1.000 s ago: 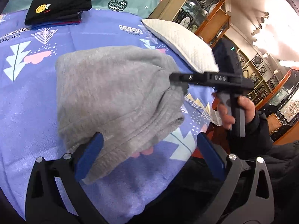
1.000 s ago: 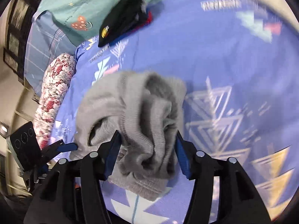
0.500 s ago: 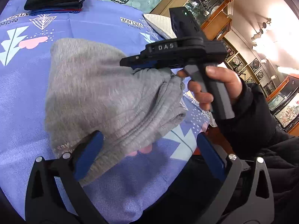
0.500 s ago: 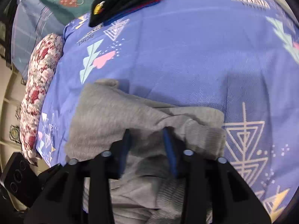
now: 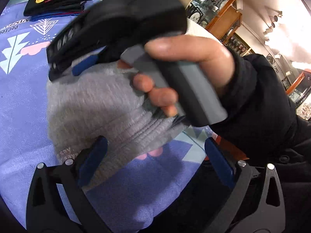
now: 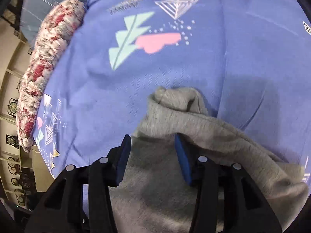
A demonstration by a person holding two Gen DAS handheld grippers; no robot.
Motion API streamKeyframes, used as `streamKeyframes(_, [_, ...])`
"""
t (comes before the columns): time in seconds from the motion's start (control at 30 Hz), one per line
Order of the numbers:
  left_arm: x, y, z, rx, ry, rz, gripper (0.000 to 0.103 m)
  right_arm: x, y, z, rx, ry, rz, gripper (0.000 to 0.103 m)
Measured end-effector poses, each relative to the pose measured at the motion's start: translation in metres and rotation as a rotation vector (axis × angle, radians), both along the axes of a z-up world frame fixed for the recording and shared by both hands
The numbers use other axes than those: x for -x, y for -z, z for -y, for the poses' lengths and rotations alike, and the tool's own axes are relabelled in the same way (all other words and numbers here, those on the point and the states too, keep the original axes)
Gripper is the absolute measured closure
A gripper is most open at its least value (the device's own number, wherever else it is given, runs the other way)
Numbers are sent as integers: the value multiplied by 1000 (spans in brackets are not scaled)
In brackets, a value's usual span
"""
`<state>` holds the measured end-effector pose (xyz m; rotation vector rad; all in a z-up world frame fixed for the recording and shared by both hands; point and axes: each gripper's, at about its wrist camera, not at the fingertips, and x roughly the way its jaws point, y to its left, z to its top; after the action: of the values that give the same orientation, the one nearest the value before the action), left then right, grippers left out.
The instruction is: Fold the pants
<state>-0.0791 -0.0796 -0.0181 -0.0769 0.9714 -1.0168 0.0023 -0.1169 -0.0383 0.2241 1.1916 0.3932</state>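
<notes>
1. The pants (image 5: 101, 108), grey and bundled into a folded heap, lie on the sheet (image 5: 23, 101) in the middle of the left wrist view; in the right wrist view they fill the lower right of the frame (image 6: 175, 184).
2. The left gripper (image 5: 155, 155) sits at the bottom of its frame with jaws spread wide. Its left pad touches the near edge of the pants, while the right pad hangs past the sheet's edge, gripping nothing.
3. The right gripper (image 6: 151, 155) has its jaws parted with grey cloth lying between and under them; the right pad is against a raised fold, the left pad is just beside the cloth. It is not pinching.
4. In the left wrist view the right gripper (image 5: 83, 66) appears blurred in the upper centre, over the pants, held by the right hand (image 5: 175, 73) in a black sleeve.
5. A stack of dark clothes (image 5: 58, 0) lies at the upper left of the left wrist view, well apart from the pants.
6. A floral bolster (image 6: 44, 62) runs along the left edge of the right wrist view.
</notes>
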Motion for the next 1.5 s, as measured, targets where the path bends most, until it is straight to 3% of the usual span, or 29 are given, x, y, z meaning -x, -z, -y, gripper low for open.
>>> streamKeyframes(0.1, [-2,-11,-7,17,6,2,2,24,-39,12,-111,-8,69,44])
streamKeyframes(0.17, [-5,-27,-23,68,-4,20,2,52,-73,36,-168,-6,162,29])
streamKeyframes(0.23, [-9,-40,-42,96,-34,63,2,80,-99,63,-134,43,254,1])
streamKeyframes(0.33, [-35,-41,-72,77,-116,57,2,128,-116,131,-79,215,339,1])
streamKeyframes(0.47, [-85,-8,-83,15,-176,-118,2,159,-80,187,-89,310,229,1])
streamKeyframes(0.67, [-125,29,-49,-13,-107,-280,2,151,11,189,-295,305,33,1])
streamKeyframes(0.73, [-131,36,-33,-27,-59,-313,2,141,31,178,-379,247,-26,1])
streamKeyframes(0.8, [-133,45,-16,-55,-34,-328,2,132,36,165,-394,210,-10,1])
streamKeyframes(0.9, [-136,45,-1,-80,-35,-318,2,119,33,150,-378,179,-29,1])
streamKeyframes(1.0, [-132,41,6,-88,-70,-297,7,119,24,135,-272,128,-6,5])
streamKeyframes(1.07, [-121,33,9,-109,-67,-227,14,128,15,128,-198,111,47,20])
streamKeyframes(1.13, [-117,27,9,-97,-75,-213,16,139,5,128,-188,94,104,36])
streamKeyframes(1.2, [-113,20,2,-78,-89,-208,18,147,-4,124,-183,73,156,42])
streamKeyframes(1.37, [-122,-2,-11,-13,-138,-187,18,147,-30,119,-196,62,226,43])
streamKeyframes(1.5, [-157,-59,-29,37,-181,-85,17,115,-80,109,-164,29,314,43])
